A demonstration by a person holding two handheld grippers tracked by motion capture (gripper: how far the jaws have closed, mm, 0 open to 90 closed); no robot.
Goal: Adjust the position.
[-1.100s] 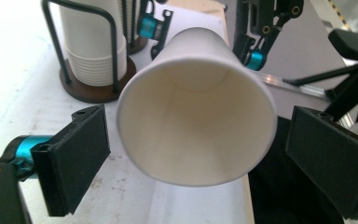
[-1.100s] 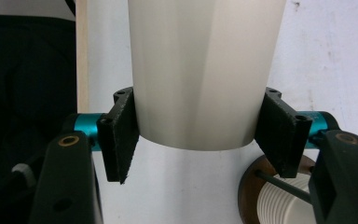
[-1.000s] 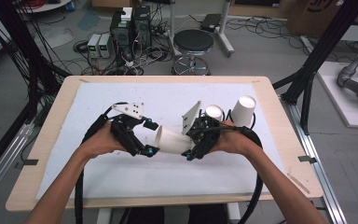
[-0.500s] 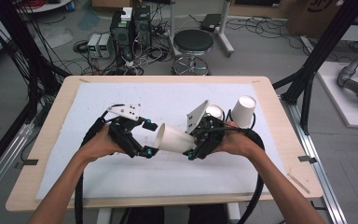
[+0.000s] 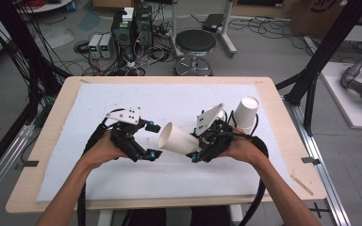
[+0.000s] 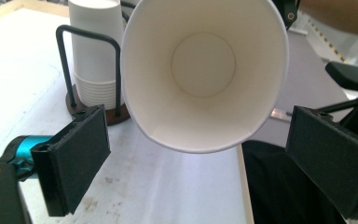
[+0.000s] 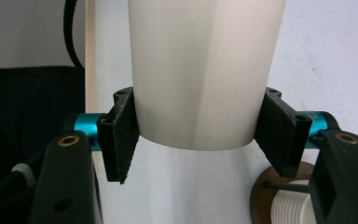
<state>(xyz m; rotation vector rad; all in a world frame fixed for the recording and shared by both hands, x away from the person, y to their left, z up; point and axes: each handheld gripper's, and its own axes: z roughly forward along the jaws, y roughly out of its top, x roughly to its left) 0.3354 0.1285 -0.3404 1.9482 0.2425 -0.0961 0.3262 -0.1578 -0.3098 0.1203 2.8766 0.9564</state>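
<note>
A white paper cup (image 5: 176, 139) hangs on its side above the white mat, base clamped in my right gripper (image 5: 199, 147), which is shut on it. In the right gripper view both pads (image 7: 121, 135) press the cup's (image 7: 205, 70) narrow end. The cup's open mouth (image 6: 205, 70) faces my left gripper (image 5: 153, 141), whose jaws stand wide open just in front of the rim without touching it. In the left gripper view the open left gripper (image 6: 200, 163) sits just below the rim, with a pad (image 6: 74, 158) at either side.
A stack of white cups (image 5: 246, 113) stands in a dark wire holder (image 6: 88, 70) at the back right of the mat (image 5: 122, 99); its brown base (image 7: 265, 196) lies close beside the right gripper. Both forearms come in over the table's front edge.
</note>
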